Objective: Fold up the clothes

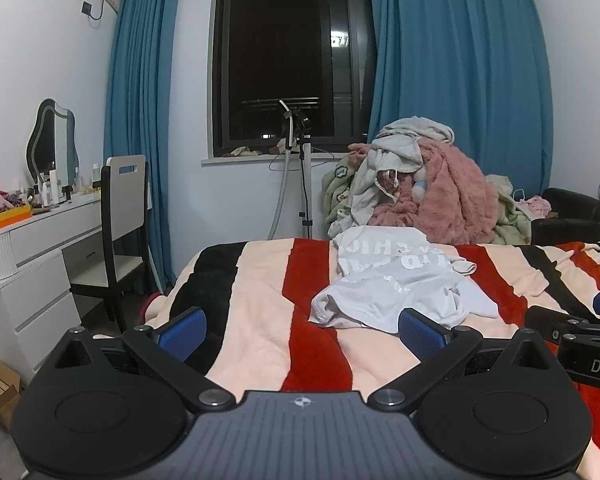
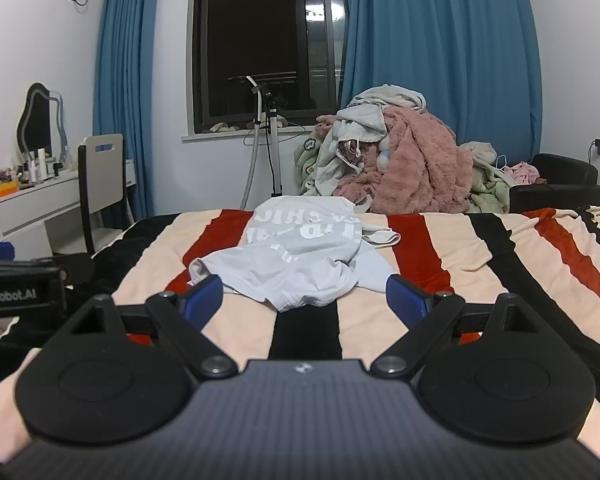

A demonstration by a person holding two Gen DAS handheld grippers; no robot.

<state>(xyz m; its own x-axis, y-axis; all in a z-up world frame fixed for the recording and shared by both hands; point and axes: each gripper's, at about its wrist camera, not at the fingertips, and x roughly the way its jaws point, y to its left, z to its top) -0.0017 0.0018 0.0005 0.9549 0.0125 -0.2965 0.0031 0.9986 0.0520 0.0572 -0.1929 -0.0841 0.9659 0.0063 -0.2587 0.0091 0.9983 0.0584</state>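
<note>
- White shirt (image 2: 300, 256) lies crumpled mid-bed on striped blanket (image 2: 460, 240), print side up.
- Left gripper (image 1: 300, 330) and right gripper (image 2: 304, 298): both spread wide, holding nothing, short of the cloth.
- Advice: pinch near hem corners, pull flat before folding.
- Right view alone shows the near hem unobstructed.

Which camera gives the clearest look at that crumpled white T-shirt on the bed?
The right wrist view: the white T-shirt lies centred between its open fingers. The left wrist view shows it off to the right, one finger overlapping its hem.
</note>
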